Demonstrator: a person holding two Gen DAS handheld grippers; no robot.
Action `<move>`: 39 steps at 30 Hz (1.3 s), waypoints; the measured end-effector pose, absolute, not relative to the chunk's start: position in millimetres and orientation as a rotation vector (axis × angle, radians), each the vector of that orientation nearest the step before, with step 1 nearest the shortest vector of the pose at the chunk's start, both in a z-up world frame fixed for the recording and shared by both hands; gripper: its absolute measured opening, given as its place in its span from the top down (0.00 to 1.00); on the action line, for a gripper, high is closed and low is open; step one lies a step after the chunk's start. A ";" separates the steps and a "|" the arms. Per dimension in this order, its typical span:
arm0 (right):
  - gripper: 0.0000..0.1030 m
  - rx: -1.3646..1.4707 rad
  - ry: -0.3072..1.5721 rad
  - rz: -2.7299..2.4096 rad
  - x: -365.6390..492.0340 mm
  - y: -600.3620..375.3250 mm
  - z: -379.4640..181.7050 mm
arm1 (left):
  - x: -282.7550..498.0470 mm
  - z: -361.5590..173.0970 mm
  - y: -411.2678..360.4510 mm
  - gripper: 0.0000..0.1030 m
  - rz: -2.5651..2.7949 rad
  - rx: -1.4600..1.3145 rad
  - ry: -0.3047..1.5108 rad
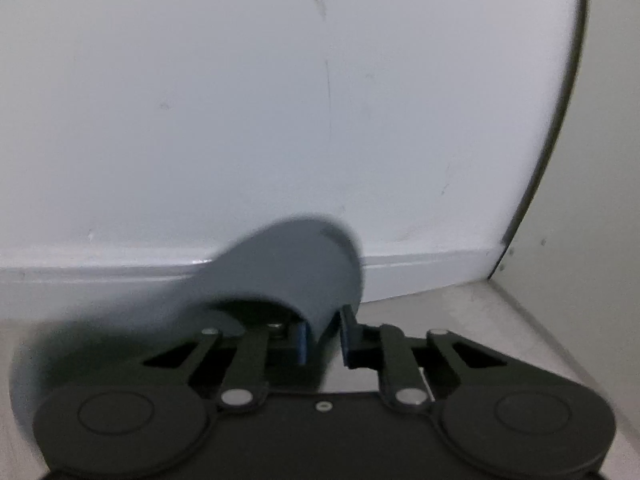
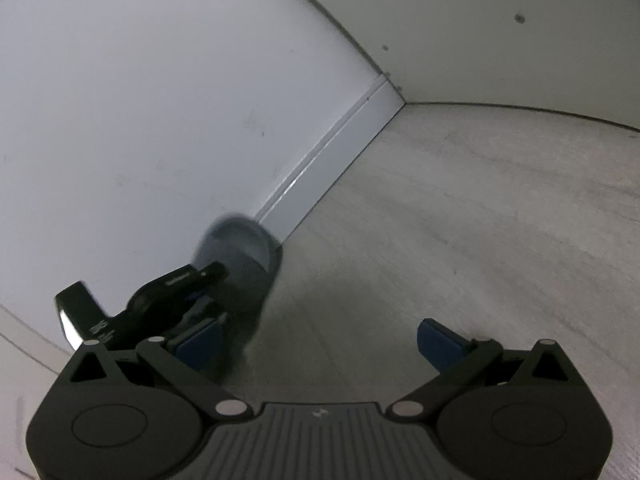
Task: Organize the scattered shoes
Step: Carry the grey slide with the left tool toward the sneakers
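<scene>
**Grey slipper held at the skirting board**

The white wall [image 1: 240,100] fills most of the left wrist view, its skirting board [image 1: 420,276] running from 9 to 3 o'clock and meeting a second, cream wall [image 2: 500,32] at a corner. Pale wood-grain flooring [image 2: 480,220] spreads from the centre towards 3 o'clock in the right wrist view.

The grey slipper [image 1: 288,276] sits just beside the skirting board, blurred. In the right wrist view its long axis runs from about 7 o'clock up to 1 o'clock, with the rounded end [image 2: 240,240] towards the skirting board. I cannot tell whether it touches the floor.

The left gripper [image 1: 324,340] has its blue pads [image 1: 303,342] drawn in narrow on the slipper's upper band. It also shows at 9 o'clock in the right wrist view.

The right gripper [image 2: 320,346] is spread wide with nothing between its fingers, hanging over bare floor near the slipper.
</scene>
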State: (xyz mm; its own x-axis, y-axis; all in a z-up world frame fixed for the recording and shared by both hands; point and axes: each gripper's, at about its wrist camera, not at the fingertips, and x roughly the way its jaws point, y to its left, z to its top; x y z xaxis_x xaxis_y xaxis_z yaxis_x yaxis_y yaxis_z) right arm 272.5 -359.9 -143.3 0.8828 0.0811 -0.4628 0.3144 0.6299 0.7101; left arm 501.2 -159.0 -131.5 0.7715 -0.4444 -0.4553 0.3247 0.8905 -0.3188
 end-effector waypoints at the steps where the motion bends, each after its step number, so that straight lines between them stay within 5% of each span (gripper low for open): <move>1: 0.00 0.899 0.477 -0.147 270.7 -361.3 -142.5 | 493.9 -129.3 -157.2 0.83 -0.411 -0.310 0.570; 13: 0.00 1.066 0.247 -0.362 204.4 -428.5 -114.5 | 360.0 -115.5 -166.1 0.87 -0.313 -0.890 0.587; 18: 0.00 1.025 0.310 -0.458 191.2 -443.3 -110.4 | 298.3 -110.3 -172.3 0.88 -0.255 -1.028 0.580; 32: 0.00 0.993 0.341 -0.382 190.0 -430.2 -100.7 | 255.5 -160.7 -162.3 0.93 -0.138 -1.077 0.667; 36: 0.00 0.980 0.356 -0.351 196.9 -429.3 -102.6 | 263.4 -167.8 -157.0 0.90 -0.115 -1.077 0.657; 39: 0.00 0.976 0.380 -0.320 202.0 -425.2 -105.2 | 267.1 -163.3 -152.2 0.75 -0.124 -1.042 0.692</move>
